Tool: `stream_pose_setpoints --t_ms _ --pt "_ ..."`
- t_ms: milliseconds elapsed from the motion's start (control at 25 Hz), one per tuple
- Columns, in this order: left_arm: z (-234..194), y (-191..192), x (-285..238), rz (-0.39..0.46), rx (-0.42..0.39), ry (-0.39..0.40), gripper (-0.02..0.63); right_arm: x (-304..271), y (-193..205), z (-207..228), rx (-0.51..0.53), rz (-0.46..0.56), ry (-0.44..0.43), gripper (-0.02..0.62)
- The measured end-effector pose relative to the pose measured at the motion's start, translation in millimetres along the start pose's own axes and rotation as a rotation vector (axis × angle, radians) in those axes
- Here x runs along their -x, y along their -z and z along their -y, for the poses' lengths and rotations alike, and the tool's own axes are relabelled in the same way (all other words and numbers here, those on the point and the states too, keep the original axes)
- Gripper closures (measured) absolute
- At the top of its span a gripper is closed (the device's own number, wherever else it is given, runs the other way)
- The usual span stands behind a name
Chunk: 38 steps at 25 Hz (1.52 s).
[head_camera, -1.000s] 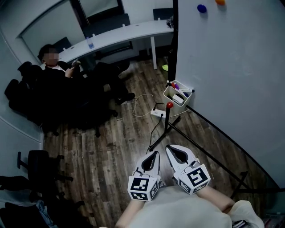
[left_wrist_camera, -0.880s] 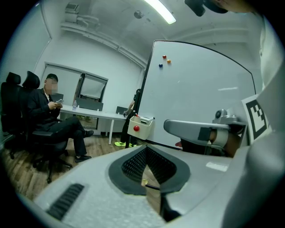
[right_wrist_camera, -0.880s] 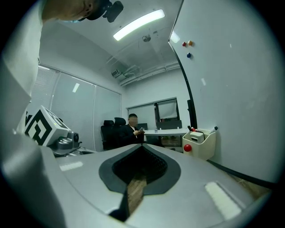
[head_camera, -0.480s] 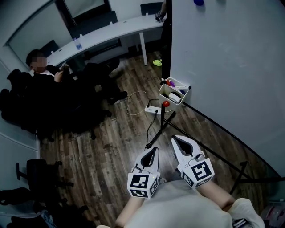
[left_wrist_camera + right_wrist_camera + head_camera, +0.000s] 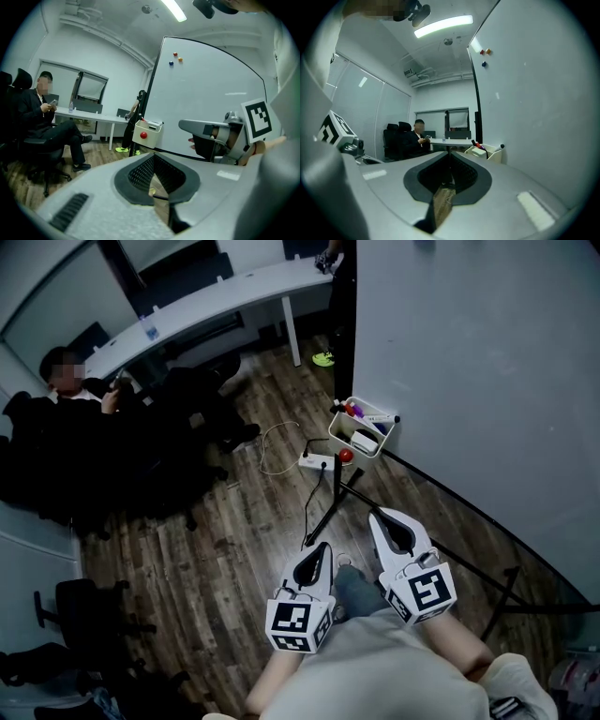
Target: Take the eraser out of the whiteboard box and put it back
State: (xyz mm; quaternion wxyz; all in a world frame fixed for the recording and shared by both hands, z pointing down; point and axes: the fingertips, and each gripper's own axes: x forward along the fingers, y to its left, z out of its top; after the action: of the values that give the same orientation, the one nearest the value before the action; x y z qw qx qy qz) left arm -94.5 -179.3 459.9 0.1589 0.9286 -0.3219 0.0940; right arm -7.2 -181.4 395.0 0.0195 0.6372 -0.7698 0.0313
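A white box hangs on the lower left corner of the whiteboard; it also shows in the left gripper view and the right gripper view. Inside it lie a pale eraser and several markers. A red knob sits just below the box. My left gripper and right gripper are held side by side low in front of me, well short of the box. Both are shut with nothing between the jaws. The right gripper juts into the left gripper view.
The whiteboard's black stand legs cross the wooden floor ahead. A power strip with a looped cable lies near the box. A person sits in a black chair at the left, by a long white desk. Office chairs stand at the lower left.
The view has moved forward, so the box and whiteboard sit closer. My right gripper has moved ahead of the left, toward the stand. Both stay shut.
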Motion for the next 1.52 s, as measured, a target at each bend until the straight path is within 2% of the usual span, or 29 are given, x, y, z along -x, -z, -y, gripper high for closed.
stream_pose_setpoints --t_ms 400,560,680,1120,1520 --pt "-11.1 -25.3 -45.4 0.001 -0.034 0.043 0.601 -34.4 -10.6 37.0 0.034 0.015 0.053 0.534" --pt "-14.5 -36.0 -64.8 0.002 -0.042 0.062 0.601 -47.1 -7.4 51.0 0.043 -0.011 0.062 0.502" --pt "-18.5 -42.6 -77.4 -0.001 -0.043 0.068 0.601 -57.1 -2.1 57.7 0.052 -0.045 0.056 0.456" --pt "-29.5 -57.0 -109.5 -0.022 -0.042 0.065 0.601 -86.4 0.1 81.8 0.094 -0.084 0.057 0.386" --pt "-39.7 -67.2 -129.3 -0.015 -0.048 0.05 0.601 -113.5 9.1 95.3 0.128 -0.125 0.033 0.355"
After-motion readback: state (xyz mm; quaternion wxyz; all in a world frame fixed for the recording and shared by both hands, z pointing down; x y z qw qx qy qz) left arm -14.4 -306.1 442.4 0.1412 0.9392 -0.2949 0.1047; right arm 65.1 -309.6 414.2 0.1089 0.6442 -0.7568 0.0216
